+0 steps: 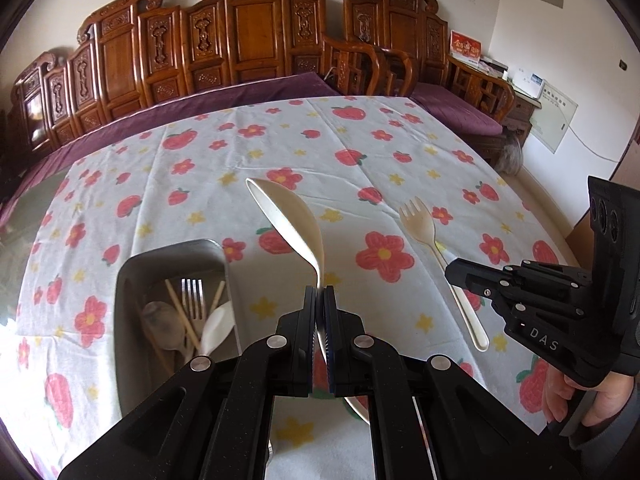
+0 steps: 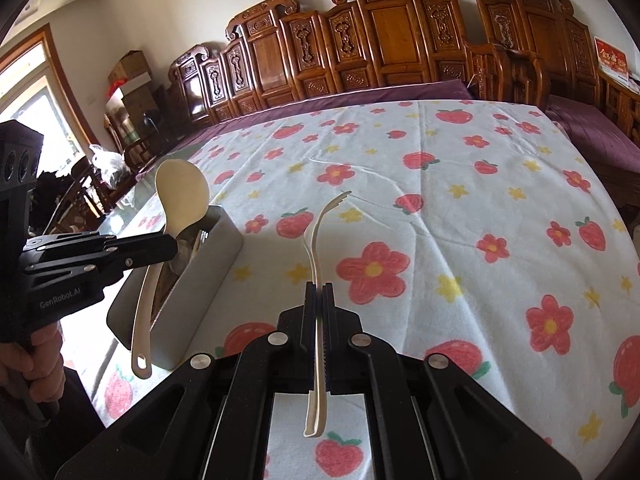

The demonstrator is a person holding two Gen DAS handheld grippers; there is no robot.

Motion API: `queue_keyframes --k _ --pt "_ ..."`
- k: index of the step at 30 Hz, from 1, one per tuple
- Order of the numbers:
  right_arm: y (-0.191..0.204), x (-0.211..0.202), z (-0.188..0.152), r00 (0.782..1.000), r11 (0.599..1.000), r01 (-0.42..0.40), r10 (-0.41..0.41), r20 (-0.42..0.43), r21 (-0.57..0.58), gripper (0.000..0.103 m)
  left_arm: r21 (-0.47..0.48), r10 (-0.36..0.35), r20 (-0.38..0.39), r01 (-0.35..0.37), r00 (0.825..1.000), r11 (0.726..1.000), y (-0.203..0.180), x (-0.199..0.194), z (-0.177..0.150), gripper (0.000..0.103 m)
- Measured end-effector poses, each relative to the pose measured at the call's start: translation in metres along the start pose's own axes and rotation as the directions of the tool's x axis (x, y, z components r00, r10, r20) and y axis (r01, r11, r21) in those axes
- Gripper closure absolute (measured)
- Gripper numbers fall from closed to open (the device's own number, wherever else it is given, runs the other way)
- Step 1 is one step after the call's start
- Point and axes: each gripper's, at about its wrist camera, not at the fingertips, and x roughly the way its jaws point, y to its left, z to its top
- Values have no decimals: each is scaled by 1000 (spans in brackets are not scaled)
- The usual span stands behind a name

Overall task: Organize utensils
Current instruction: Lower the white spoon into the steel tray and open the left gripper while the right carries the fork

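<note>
Flowered tablecloth (image 1: 360, 140), purple cushion (image 1: 452, 110) on carved wooden bench (image 2: 400, 40), cardboard boxes (image 2: 130, 70) by the window (image 2: 36, 92).

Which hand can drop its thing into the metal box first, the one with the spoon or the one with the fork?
Probably the left. Its hand-held gripper holds the spoon right beside the metal box. The right hand-held gripper, gripping the fork, is farther away.

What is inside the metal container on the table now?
Inside the metal container lie a metal fork, wooden chopsticks, a grey spoon and a white spoon. The left gripper covers their lower ends, so anything beneath stays unseen.
</note>
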Motion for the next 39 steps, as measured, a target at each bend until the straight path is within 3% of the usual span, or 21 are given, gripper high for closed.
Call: queue_keyframes --k 13,26,39 --pt "25 -6 2 999 998 -47 48 22 -38 99 0 51 -6 -51 999 999 38 -13 -5 100" --pt "26 -1 0 999 998 -43 44 7 -41 99 -28 129 -90 -132 988 991 86 22 -20 100" --pt "39 17 -7 999 997 -29 26 -36 -68 99 -26 87 -115 -91 990 996 86 48 -34 100"
